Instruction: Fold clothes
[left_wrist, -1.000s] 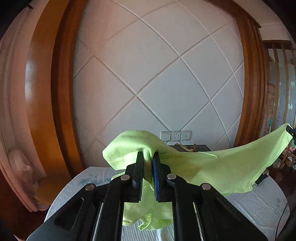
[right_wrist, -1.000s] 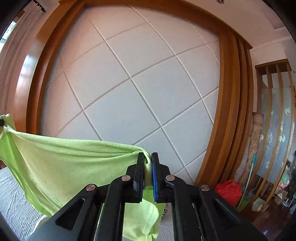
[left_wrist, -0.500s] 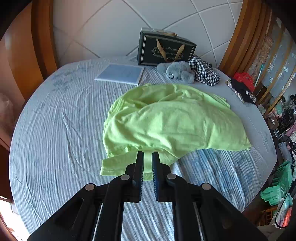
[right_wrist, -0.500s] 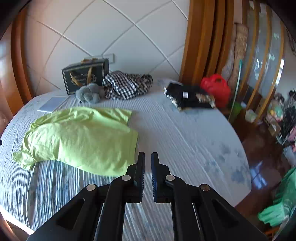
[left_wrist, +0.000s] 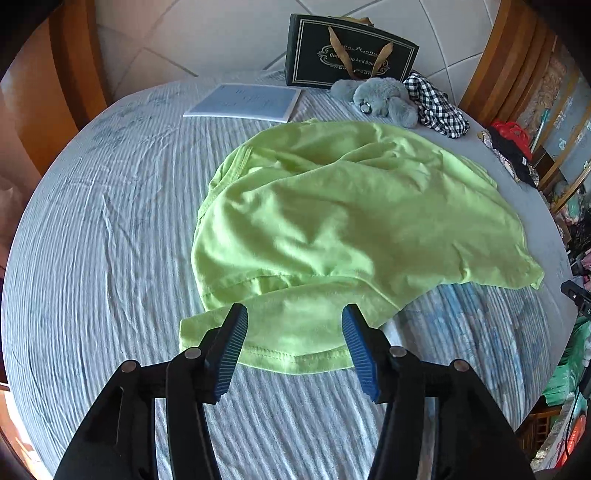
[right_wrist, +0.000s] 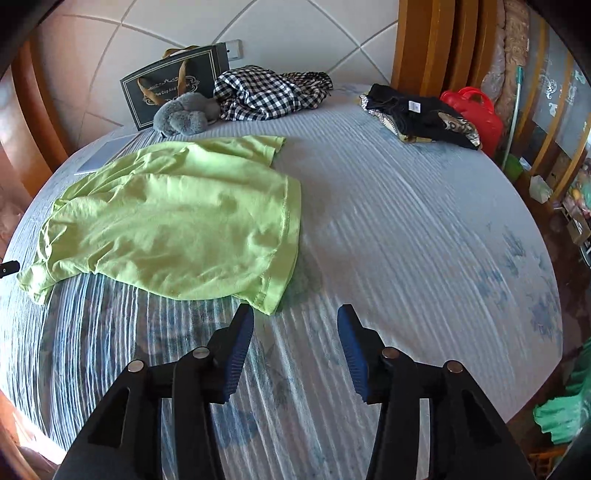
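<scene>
- Bed (left_wrist: 92, 229), far L: grey striped cover, wrinkled; flat pale booklet (left_wrist: 243, 103) seen near headboard.
- L gripper (left_wrist: 293, 347): fingers spread wide, nothing held. Blue pads flank the near hem of the lime-green T-shirt (left_wrist: 332, 214) — hem lies betw. them, whether touched or just hovered over can't be told.
- Shirt: laid on bed, centre-L, in one rumpled layer doubled over itself; neck end at its L, a hemmed flap poking out underneath at near edge. Not flat, edges not squared.
- Behind shirt, by headboard: dark gift bag (left_wrist: 351, 51), grey plush toy (left_wrist: 380, 99), checked garment (right_wrist: 266, 92) — all apart from the shirt.
- R gripper (right_wrist: 295, 343): fingers also spread wide, empty, over bare cover just beside shirt's near R corner (right_wrist: 266, 299).
- Far R of bed: black garment (right_wrist: 417, 114), loosely heaped.
- Progress, judged: shirt is down on the bed, roughly halved at best, creased — no neat fold visible. Smoothing + further folds prob. left; checked and black pieces look unfolded too.
</scene>
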